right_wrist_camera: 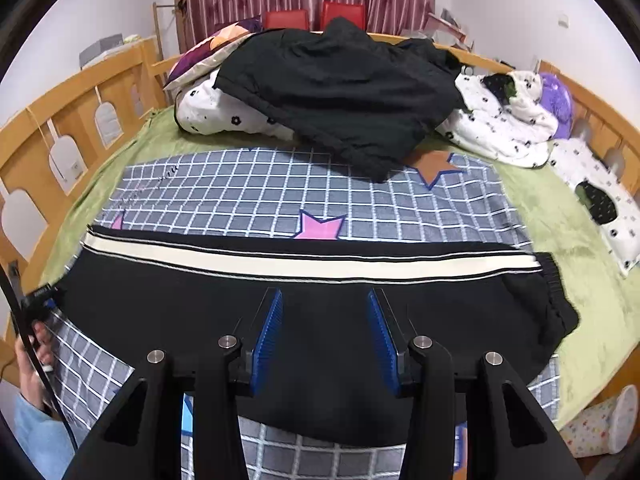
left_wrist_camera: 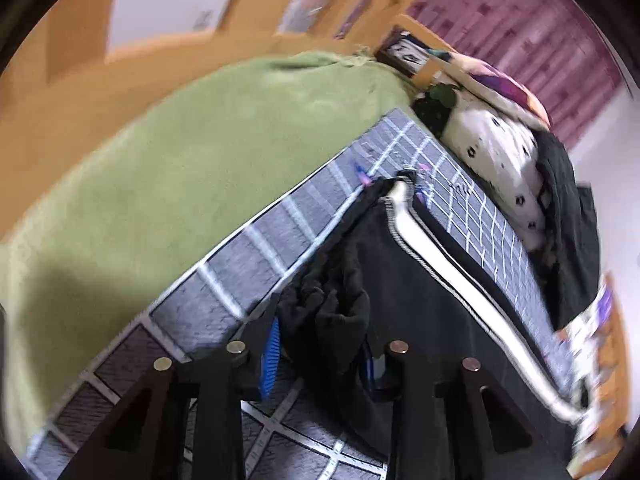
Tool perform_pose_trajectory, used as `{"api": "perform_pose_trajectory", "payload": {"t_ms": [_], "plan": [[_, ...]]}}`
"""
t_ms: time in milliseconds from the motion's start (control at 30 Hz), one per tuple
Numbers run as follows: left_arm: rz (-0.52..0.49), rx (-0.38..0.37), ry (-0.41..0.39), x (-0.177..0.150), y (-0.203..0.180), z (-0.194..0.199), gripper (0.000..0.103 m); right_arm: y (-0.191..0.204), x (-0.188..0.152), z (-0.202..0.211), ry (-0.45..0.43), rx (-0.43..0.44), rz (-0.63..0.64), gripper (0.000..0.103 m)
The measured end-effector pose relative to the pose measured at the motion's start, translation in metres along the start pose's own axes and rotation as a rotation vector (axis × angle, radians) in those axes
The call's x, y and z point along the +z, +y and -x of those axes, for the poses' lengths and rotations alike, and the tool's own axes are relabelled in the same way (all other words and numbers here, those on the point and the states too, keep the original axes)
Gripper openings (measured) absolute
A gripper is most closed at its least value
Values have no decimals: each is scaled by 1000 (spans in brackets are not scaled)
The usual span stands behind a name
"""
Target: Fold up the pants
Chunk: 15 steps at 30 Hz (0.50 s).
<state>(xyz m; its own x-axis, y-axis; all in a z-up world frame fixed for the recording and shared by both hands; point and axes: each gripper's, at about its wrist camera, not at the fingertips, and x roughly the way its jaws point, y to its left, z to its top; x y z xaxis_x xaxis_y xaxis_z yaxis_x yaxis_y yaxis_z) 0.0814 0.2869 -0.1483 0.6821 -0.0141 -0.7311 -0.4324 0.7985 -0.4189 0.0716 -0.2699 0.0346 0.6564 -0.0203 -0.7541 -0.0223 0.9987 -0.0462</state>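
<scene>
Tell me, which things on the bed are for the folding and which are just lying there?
For the job:
- pants, black with a white stripe
- left tongs, shut on a bunch of the pants' cloth
- right tongs, open above the pants

Just lying about:
- black jacket
- white quilt
- purple toy
- checked sheet

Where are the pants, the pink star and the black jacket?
pants (right_wrist_camera: 320, 320): right wrist view, on the plain black cloth below the white stripe.
pink star (right_wrist_camera: 320, 227): right wrist view, on the star's middle.
black jacket (right_wrist_camera: 340, 88): right wrist view, on its crumpled middle.
</scene>
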Motion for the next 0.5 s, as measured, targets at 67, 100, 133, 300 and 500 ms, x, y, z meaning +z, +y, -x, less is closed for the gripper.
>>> {"api": "perform_pose_trajectory", "payload": {"t_ms": [67,100,133,300,500], "plan": [[-116,45,-30,6,-29,14,26,0,-3,5,-28,-10,23,44],[-187,67,-58,8,-50,24,26,-1,-5,6,-47,-5,23,48],[-223,78,-72,11,-63,31,26,-3,-8,5,-72,5,22,51],[-533,132,-150,6,-184,80,26,-38,-36,-25,-173,10,31,51],[-831,108,-181,-76,-338,91,25,-124,-66,-59,-146,-59,-69,51]]}}
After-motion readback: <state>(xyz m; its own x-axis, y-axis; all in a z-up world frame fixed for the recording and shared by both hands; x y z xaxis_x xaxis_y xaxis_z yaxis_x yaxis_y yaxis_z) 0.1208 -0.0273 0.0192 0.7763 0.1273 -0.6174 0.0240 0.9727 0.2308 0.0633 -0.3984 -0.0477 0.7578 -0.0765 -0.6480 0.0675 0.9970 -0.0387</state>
